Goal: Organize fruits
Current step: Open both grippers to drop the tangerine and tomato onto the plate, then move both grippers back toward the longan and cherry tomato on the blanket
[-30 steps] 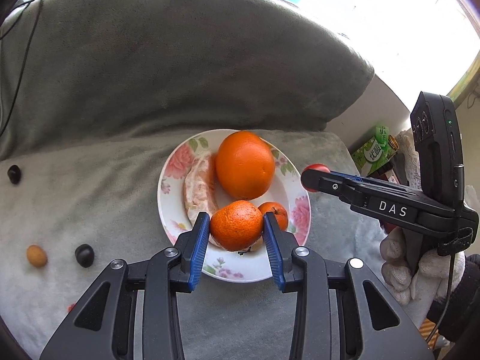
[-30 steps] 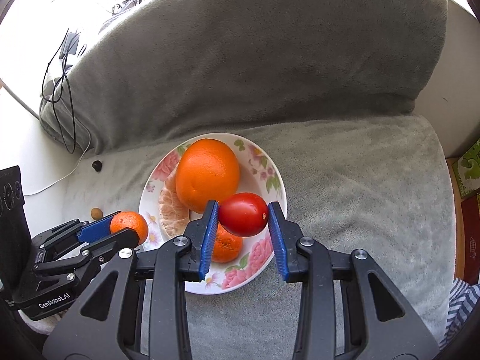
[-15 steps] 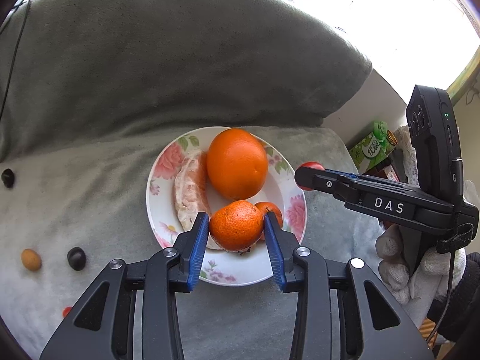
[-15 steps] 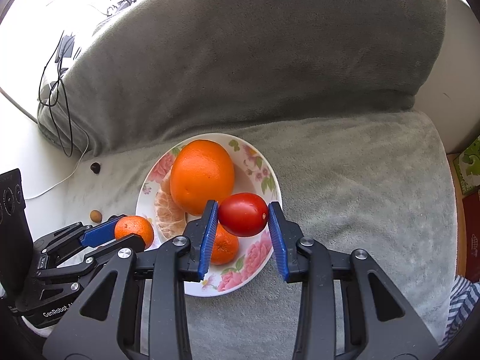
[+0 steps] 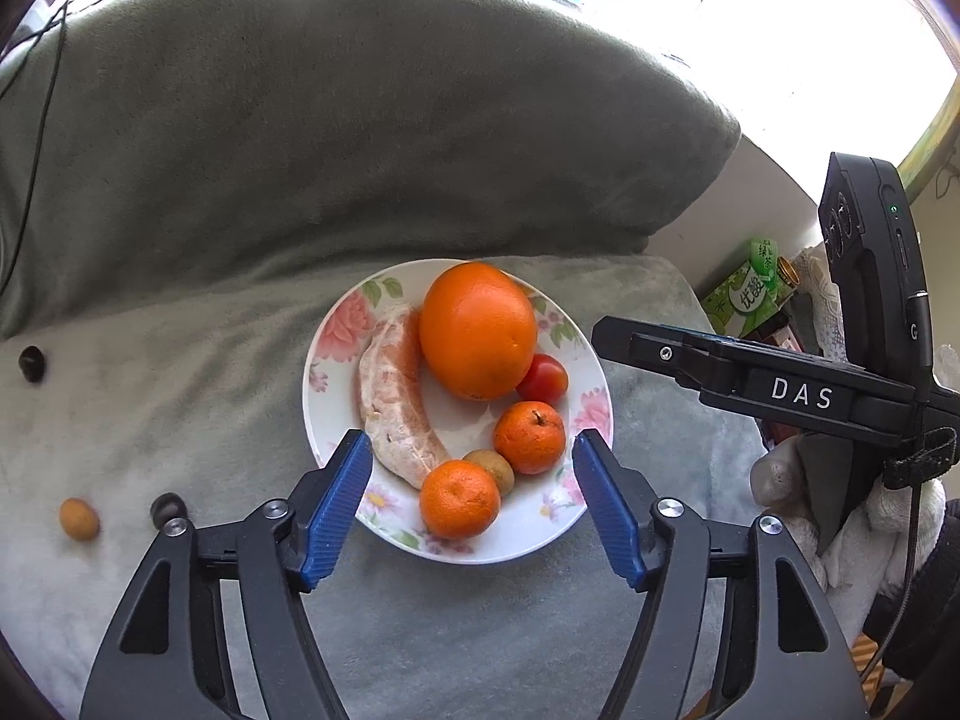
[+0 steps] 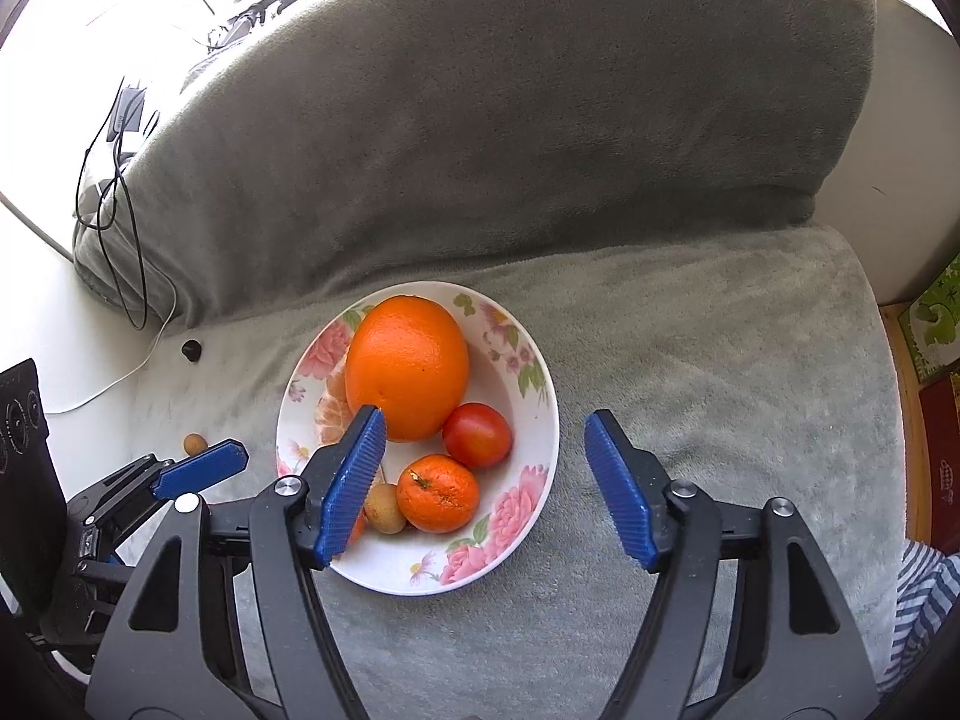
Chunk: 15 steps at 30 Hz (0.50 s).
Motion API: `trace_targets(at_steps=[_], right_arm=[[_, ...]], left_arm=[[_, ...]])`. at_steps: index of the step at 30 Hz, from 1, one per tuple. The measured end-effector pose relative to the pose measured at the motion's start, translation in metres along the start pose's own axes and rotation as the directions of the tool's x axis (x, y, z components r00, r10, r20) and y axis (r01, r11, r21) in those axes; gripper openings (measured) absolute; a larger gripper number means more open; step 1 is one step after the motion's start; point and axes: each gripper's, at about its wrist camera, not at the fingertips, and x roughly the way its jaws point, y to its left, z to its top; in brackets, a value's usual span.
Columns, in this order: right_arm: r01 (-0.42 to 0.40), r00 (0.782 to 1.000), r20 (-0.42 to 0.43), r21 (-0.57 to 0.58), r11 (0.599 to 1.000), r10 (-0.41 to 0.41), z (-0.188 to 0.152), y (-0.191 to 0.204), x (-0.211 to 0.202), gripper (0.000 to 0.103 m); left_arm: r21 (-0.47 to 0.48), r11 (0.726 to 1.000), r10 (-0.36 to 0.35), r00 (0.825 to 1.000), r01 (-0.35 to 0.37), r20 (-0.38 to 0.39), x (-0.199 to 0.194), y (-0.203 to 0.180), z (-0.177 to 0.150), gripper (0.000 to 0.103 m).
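Both grippers hang over a floral plate (image 5: pixel 336 414) that sits on a grey fleece blanket (image 5: pixel 180 396) spread across a sofa seat. The left gripper (image 5: pixel 471 504) has just spread its jaws, and the blue pads stand wide apart with nothing pressed between them; the small mandarin (image 5: pixel 459 499) lies on the plate's near edge in the gap, clear of both pads. The right gripper (image 6: pixel 486 480) has just opened as well, its pads parted above the plate, and the red tomato (image 6: pixel 477 435) rests in the dish against the big orange (image 6: pixel 407 367). Beside the tomato sits a second mandarin (image 6: pixel 438 492), stem side up, and a small brownish fruit (image 6: pixel 384 507) that looks like a longan is tucked between the two mandarins. A peeled pomelo segment (image 5: pixel 393 402) curves along the left of the plate, touching the orange. Off the plate, out on the blanket to the left, I see another little tan fruit (image 5: pixel 78 518), and two dark round things: one (image 5: pixel 167 506) near it, just behind the left gripper's arm, and one (image 5: pixel 31 363) farther back. In the left wrist view the right gripper reaches in from the right, held by a white-gloved hand (image 5: pixel 840 516), with green drink cartons (image 5: pixel 747 294) behind it. Black cables (image 6: pixel 120 204) trail down past the sofa's far end.
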Motion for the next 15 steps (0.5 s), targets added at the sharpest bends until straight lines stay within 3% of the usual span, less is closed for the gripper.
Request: trace_targets(at_steps=[4, 15], right_arm=[[0.0, 1.0, 0.005, 0.002, 1.0, 0.0, 0.0, 0.002, -0.002, 0.072], [0.002, 0.999, 0.034, -0.025, 1.0, -0.001, 0.0, 0.02, -0.012, 0.072]], left_arm=[[0.012, 1.0, 0.023, 1.0, -0.023, 0.001, -0.003, -0.001, -0.001, 0.075], [0.025, 0.998, 0.055, 0.998, -0.055, 0.032, -0.02, 0.001, -0.006, 0.075]])
